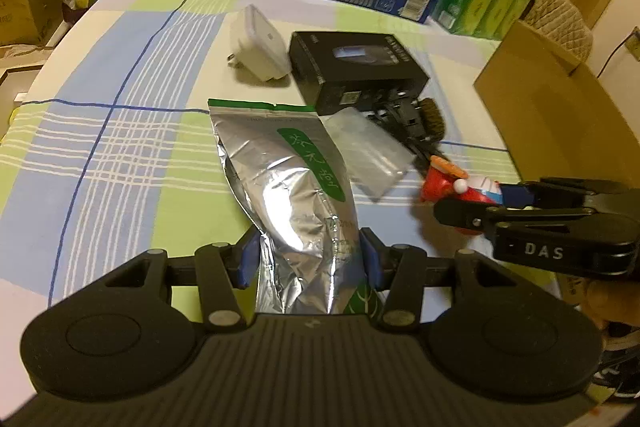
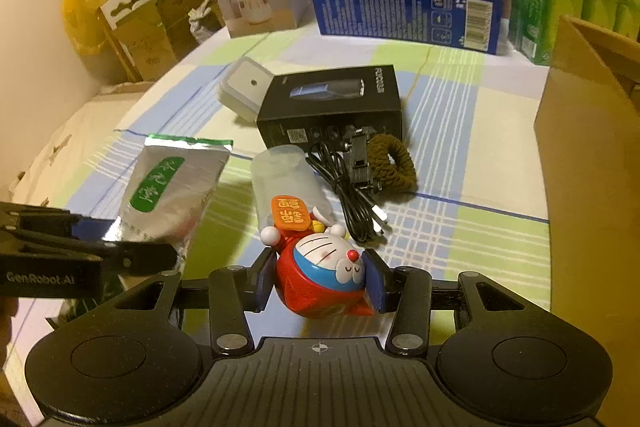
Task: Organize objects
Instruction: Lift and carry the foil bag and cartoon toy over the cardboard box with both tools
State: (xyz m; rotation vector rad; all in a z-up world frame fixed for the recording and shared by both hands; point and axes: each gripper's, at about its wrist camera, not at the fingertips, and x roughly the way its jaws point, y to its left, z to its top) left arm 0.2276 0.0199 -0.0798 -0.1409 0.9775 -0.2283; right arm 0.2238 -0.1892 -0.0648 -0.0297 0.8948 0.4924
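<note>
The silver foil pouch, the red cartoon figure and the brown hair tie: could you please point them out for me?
silver foil pouch (image 1: 292, 187), left wrist view, on its crinkled front.
red cartoon figure (image 2: 320, 279), right wrist view, on its face and red body.
brown hair tie (image 2: 394, 163), right wrist view, on its fuzzy ring.

Two fisheye cameras, one riding on each hand-held gripper, look forward and steeply down, close over a checked tablecloth (image 1: 120, 155). Both views share the silver foil pouch (image 1: 292, 187) (image 2: 172, 187), the black box (image 1: 356, 67) (image 2: 332, 107), and the red cat figurine (image 1: 452, 187) (image 2: 324, 279).
</note>
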